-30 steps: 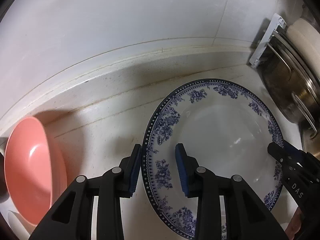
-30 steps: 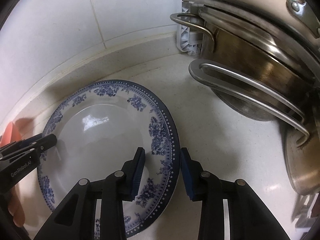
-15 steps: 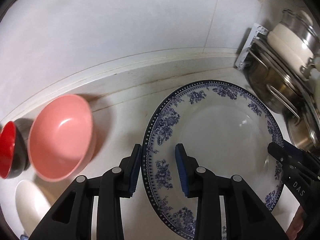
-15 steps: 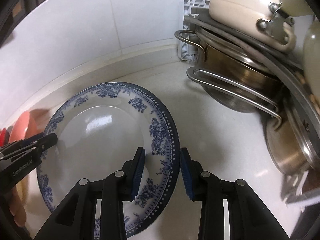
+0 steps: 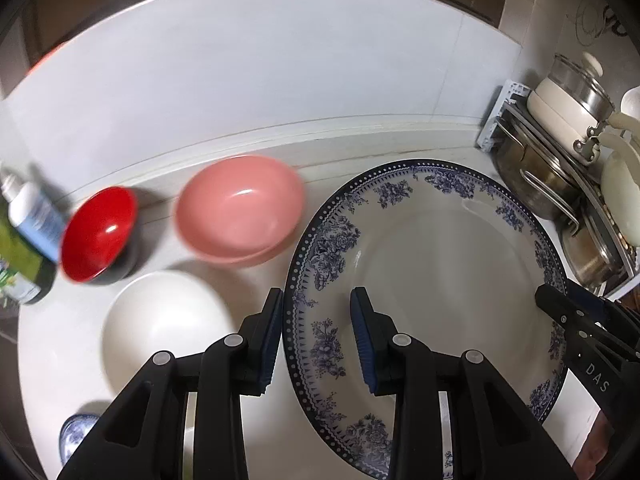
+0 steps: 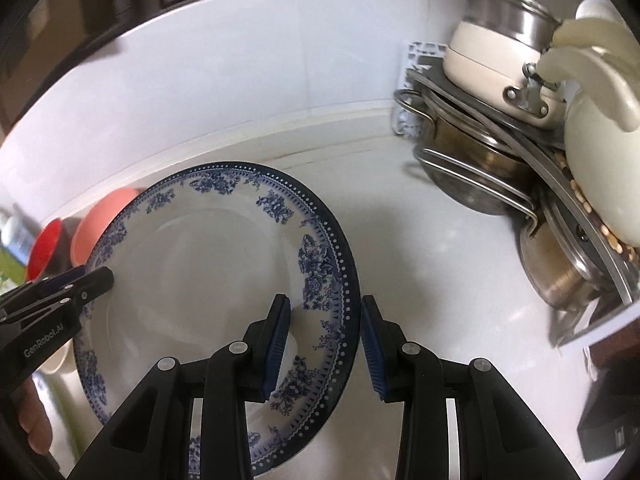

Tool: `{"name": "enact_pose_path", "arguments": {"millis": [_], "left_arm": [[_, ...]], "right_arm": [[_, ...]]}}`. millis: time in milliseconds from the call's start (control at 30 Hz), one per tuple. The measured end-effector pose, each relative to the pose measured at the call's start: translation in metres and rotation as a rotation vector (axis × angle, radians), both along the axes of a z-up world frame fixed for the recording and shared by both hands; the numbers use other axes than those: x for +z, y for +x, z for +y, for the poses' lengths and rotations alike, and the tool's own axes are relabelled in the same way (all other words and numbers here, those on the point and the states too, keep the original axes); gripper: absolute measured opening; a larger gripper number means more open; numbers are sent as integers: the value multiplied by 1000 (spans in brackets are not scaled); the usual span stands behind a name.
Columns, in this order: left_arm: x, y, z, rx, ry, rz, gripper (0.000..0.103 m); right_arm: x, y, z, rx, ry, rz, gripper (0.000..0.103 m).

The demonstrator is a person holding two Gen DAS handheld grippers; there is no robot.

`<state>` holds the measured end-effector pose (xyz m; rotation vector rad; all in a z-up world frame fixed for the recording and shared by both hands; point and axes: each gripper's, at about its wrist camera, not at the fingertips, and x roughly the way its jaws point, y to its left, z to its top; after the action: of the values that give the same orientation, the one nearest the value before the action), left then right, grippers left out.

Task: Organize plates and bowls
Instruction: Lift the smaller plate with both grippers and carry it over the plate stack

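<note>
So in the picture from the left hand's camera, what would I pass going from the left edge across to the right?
White-capped bottle → red bowl → pink bowl → blue-and-white plate → stacked pots at the right edge. The white bowl sits nearer the camera, below the red and pink ones, so it is left out.

My left tongs and right tongs straddled opposite rims of the plate. Left of it sat three bowls on the tabletop; stacked pots stood right.
</note>
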<state>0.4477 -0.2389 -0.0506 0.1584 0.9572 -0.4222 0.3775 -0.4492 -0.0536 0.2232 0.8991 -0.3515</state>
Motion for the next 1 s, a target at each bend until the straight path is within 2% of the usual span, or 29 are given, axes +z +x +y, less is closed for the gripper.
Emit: {"name": "enact_pose_path", "arguments": {"millis": [267,667,1000], "left_arm": [[16,-28,67,59,0,-33,34],[25,-71,158,178,19,-65,34],[28,-94,231,256,35,-75,34]], "right_arm": [[16,-22,57,64,-16,-25,37],[28,-41,155,205,-9,-34,37],[31,-50,219,311,0,-40,37]]}}
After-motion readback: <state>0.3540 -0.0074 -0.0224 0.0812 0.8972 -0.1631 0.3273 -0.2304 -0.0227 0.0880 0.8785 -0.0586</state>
